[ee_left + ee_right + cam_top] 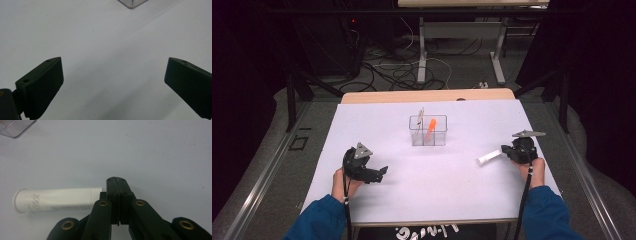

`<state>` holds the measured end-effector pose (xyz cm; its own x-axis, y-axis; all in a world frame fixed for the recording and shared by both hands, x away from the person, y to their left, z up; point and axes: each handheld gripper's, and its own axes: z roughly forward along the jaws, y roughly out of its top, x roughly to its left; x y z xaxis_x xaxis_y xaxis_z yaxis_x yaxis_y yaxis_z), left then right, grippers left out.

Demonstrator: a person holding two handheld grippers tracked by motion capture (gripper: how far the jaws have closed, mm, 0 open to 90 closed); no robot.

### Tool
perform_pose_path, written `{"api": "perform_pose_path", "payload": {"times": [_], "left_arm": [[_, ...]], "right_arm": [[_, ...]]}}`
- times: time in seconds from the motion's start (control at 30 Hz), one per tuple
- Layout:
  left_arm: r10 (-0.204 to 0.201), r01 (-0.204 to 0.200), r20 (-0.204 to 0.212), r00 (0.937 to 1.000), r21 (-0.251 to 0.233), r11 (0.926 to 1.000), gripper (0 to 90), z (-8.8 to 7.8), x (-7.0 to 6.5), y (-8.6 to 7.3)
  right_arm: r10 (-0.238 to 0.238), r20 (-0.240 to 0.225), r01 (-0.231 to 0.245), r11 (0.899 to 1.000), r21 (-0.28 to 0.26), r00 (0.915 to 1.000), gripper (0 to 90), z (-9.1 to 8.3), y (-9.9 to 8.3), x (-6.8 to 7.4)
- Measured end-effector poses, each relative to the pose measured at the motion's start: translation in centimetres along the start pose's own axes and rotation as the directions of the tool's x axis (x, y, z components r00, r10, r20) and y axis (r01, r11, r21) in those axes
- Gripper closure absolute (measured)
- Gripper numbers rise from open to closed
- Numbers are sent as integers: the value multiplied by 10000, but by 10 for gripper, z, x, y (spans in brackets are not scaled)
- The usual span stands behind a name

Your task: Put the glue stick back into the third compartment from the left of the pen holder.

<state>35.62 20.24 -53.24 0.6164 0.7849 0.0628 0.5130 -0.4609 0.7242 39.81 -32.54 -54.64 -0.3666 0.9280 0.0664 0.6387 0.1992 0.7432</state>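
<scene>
R gripper (117,195) is held low over the table (422,175), jaws closed on nothing, white tube (57,200) just beside; L gripper (112,82) is rested well apart from tube, jaws spread wide

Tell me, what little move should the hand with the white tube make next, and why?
Probably lift the white tube a little off the table. The right gripper looks shut on the tube's flat end, so it seems held. The clear box in the middle, already holding an orange thing, looks the likely place for it. The left gripper hangs open with nothing in it.
</scene>
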Motion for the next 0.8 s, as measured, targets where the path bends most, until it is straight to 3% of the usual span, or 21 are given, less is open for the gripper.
{"api": "perform_pose_path", "payload": {"times": [0.37, 0.8], "left_arm": [[26, -28, 124, 9999, 140, 9999, 21, 0, 0, 0], [56, -57, 92, 9999, 122, 9999, 21, 0, 1, 0]], "right_arm": [[383, -487, -356, 9979, 550, 9981, 900, 6, -3, 1], [211, -1015, -121, 9959, 891, 9946, 900, 4, -1, 17]]}}
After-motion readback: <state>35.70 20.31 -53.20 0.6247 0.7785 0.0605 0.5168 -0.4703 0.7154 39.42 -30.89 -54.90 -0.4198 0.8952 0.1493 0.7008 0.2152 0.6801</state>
